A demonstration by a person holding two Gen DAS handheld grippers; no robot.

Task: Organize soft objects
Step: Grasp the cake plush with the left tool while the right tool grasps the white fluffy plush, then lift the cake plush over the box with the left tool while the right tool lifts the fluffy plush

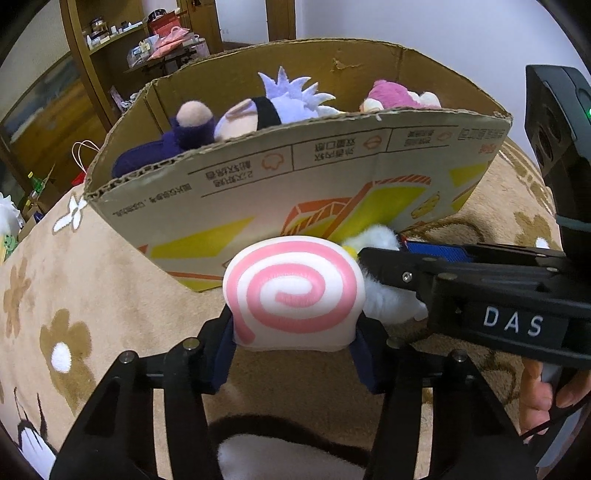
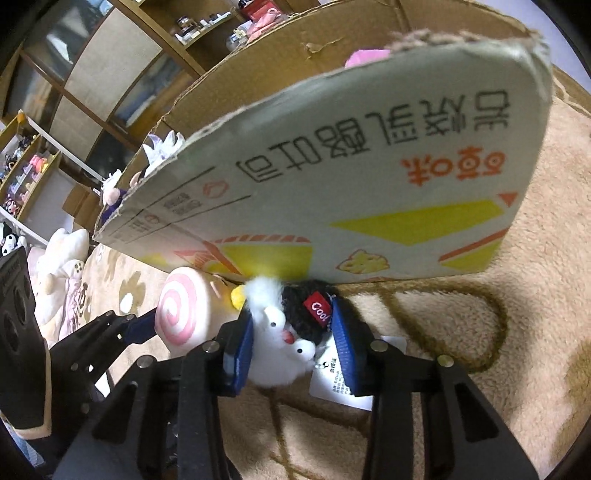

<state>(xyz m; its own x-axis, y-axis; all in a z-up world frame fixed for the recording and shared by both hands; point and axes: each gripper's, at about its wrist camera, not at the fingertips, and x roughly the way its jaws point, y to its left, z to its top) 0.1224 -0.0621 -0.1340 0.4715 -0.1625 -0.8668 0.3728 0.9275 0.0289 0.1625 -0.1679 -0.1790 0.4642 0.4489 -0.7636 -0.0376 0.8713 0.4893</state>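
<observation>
A tan fleece blanket (image 1: pixel 122 295) with brown and white flower shapes covers the surface in the near part of both views. Far left stands a wooden shelf unit (image 1: pixel 110 33) crowded with small boxes and a pink bag (image 1: pixel 173 35). A white-handled paper bag (image 1: pixel 83 155) sits low at the left beyond the blanket's edge. From the right wrist, a second wooden shelf (image 2: pixel 26 170) at far left holds small figures, too blurred to identify.
</observation>
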